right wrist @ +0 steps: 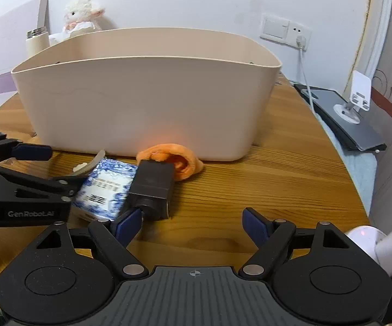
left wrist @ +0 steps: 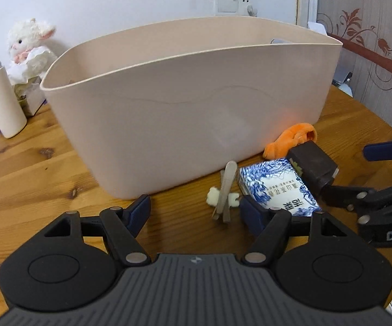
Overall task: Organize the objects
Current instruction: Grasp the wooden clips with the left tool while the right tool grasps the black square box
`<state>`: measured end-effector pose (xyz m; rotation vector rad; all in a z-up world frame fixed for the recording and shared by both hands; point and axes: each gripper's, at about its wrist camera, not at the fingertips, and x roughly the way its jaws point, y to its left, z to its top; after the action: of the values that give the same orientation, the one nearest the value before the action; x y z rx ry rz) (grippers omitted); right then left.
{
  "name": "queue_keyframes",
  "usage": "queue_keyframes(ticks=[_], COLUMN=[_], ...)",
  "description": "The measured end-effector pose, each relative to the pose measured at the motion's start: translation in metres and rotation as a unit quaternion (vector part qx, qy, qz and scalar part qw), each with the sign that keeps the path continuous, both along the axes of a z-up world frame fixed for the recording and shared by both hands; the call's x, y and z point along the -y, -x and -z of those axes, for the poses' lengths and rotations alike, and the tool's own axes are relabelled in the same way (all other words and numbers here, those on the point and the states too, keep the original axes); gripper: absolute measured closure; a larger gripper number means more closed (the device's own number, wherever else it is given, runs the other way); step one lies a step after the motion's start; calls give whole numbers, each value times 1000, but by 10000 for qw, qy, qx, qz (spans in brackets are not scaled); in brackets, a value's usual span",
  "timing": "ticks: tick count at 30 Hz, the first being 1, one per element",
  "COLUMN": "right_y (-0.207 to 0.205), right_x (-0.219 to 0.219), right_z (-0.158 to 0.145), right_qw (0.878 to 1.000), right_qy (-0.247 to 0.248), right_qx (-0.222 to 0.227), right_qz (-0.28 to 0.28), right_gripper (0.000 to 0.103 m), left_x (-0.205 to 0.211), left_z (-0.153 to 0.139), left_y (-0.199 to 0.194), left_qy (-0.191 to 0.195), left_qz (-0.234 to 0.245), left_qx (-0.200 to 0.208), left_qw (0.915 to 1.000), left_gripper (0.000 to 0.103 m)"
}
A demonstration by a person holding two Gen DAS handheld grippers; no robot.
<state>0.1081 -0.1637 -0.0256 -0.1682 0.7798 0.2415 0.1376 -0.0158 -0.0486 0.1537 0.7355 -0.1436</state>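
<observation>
Spread wide and gripping nothing: the left gripper [left wrist: 194, 212], low over the near edge of the round wooden table [left wrist: 33, 168], blue pads [left wrist: 140, 212] well apart. Just ahead of it, a grey hair clip [left wrist: 226, 190] with small white fluffy ends, lying in front of the long beige plastic storage bin [left wrist: 185, 119] that fills the table's middle. Beside the clip, toward the table's right side, a blue-and-white patterned box [left wrist: 274, 187] printed with Chinese characters, flat on the wood. Against that box, a dark brown rectangular block [right wrist: 152, 187], its near end touching the left pad [right wrist: 128, 224] of the right gripper [right wrist: 193, 225]. Likewise released: that right gripper, jaws far apart, the other pad over bare wood. Behind the block, pressed to the bin's front wall, a crumpled orange plush item [right wrist: 174, 160]. At the table's far left edge, a cream insulated bottle [left wrist: 1, 103] with a metal neck, upright, and next to it a white plush lamb [left wrist: 30, 40]. Off the right edge, a white phone stand [right wrist: 356, 100] on a dark grey slab.
</observation>
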Motion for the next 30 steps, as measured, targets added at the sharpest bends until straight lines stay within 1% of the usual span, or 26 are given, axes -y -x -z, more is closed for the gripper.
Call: queue_keyframes(ticks=[1, 3, 4, 5, 6, 7, 10, 13, 20, 23, 25, 26, 27, 28, 30], right_y=[-1, -3, -4, -6, -7, -7, -8, -9, -14, -19, -21, -21, -19, -17, -14], right_x=[-2, -4, -6, -7, -8, -8, -12, -13, -11, -13, -15, -16, -17, -19, -19], right_z=[1, 1, 1, 1, 1, 1, 0, 1, -2, 1, 5, 6, 6, 5, 4], right_qw=[10000, 10000, 9999, 9999, 9998, 9997, 9996, 9996, 9983, 9984, 9982, 9980, 9984, 9989, 9991], right_qy=[-16, -65, -87, -115, -163, -215, -276, -278, -577, -550, -585, -610, -553, -455, -413], right_qx=[-1, 12, 9, 2, -4, -14, 6, 35, 37, -23, -139, -146, -110, -66, -56], right_qz=[-22, -58, -70, -78, -90, -96, -94, -79, 25, 92, 84, 74, 86, 111, 110], right_gripper=[20, 21, 21, 22, 22, 22, 22, 22, 21, 23, 31, 41, 59, 68, 72], left_x=[0, -2, -5, -5, -3, -2, -2, -5, -8, -11, -15, -17, -18, -21, -22], left_z=[1, 1, 1, 0, 0, -1, -1, 0, -5, -7, -8, -9, -10, -11, -14], left_y=[-1, -4, -5, -5, -4, -3, -1, 0, 3, 4, 6, 6, 6, 7, 10], left_qy=[39, 211, 346, 388, 350, 369, 340, 399, 381, 370, 403, 427, 459, 508, 545], left_qz=[26, 107, 189, 233, 284, 362, 328, 300, 240, 196, 142, 113, 99, 93, 104], left_qx=[0, -37, -103, -129, -137, -168, -196, -224, -279, -287, -317, -335, -347, -342, -280], left_qw=[10000, 9997, 9992, 9989, 9989, 9985, 9987, 9985, 9986, 9987, 9986, 9985, 9983, 9981, 9981], left_gripper=[32, 41, 52, 62, 67, 75, 75, 76, 77, 77, 77, 77, 77, 78, 85])
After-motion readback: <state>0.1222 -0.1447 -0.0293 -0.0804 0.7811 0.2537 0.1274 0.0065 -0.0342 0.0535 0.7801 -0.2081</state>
